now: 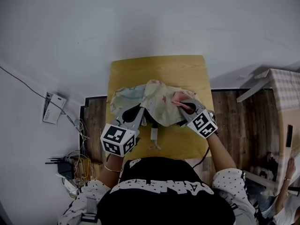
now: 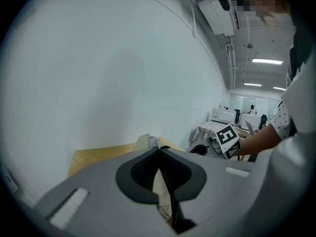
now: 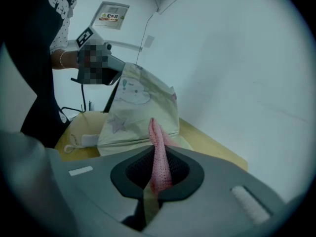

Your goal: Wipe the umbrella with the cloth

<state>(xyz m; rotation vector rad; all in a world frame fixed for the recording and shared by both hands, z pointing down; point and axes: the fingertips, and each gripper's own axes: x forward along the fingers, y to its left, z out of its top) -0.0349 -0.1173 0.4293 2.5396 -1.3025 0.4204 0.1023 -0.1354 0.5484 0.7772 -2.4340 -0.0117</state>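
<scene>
Item: pale cream, star-printed fabric umbrella, bunched between my grippers. Left gripper: fingers clamped on its fabric. Right gripper: fingers clamped on pink knitted cloth; canopy just ahead-left of them.

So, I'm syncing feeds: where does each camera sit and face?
Head view: on the head, down onto table, umbrella, both forearms.
Left gripper view: along left gripper shut on umbrella, toward wall; right forearm shows.
Right gripper view: along right gripper shut on cloth, toward umbrella; left wrist shows.
All share the umbrella.
</scene>
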